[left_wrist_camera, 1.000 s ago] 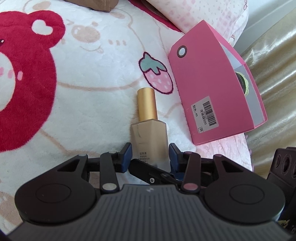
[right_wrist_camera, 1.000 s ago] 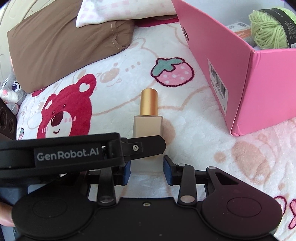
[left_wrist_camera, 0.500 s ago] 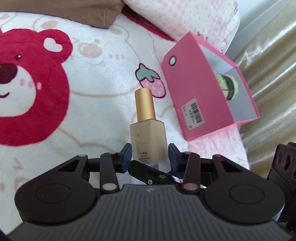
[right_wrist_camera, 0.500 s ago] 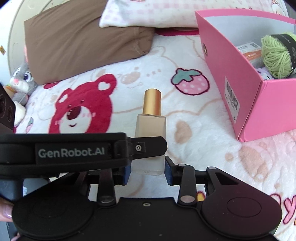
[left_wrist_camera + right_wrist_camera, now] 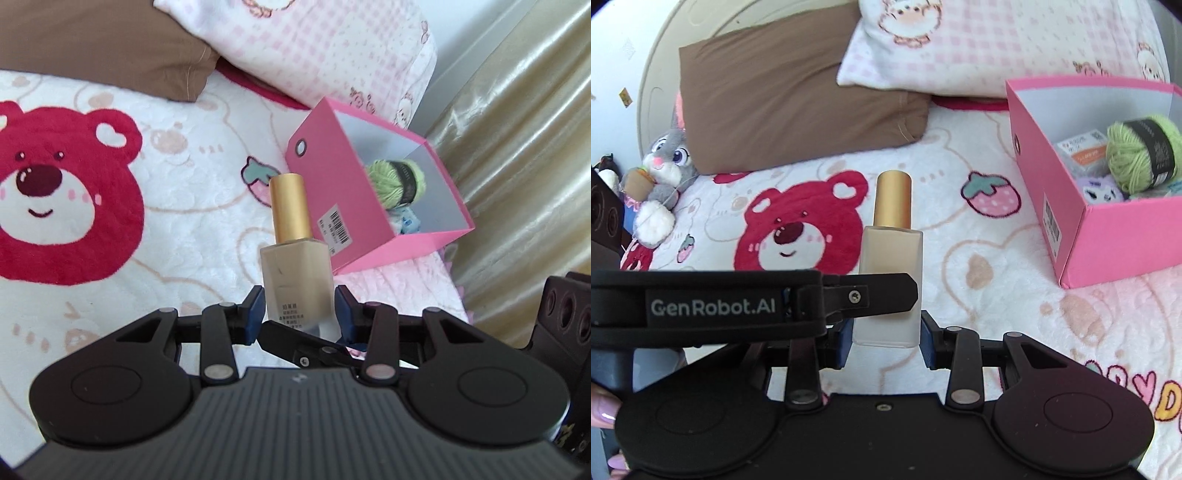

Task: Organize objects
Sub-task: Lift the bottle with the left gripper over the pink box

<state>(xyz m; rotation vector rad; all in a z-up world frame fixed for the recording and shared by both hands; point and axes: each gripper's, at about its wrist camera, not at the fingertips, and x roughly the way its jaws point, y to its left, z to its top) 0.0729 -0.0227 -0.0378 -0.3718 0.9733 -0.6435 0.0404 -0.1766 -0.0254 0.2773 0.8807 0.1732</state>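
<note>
A white fleece blanket printed with red bears and strawberries covers the bed, with a brown pillow and a pink checked pillow at its head and a plush rabbit off to the side. Toward the bed's edge by the gold curtain sits an open pink box, holding a ball of green yarn and some small packets I cannot make out. Both grippers meet on one bottle, a frosted glass flask with a gold cap, held upright in the air above the blanket, well short of the box. The left gripper has its blue pads pressed on the bottle's lower body from either side, and the right gripper clamps the base the same way, the left one's finger crossing in front of the glass. At the corner, a finger with a lilac nail shows behind the handle.
</note>
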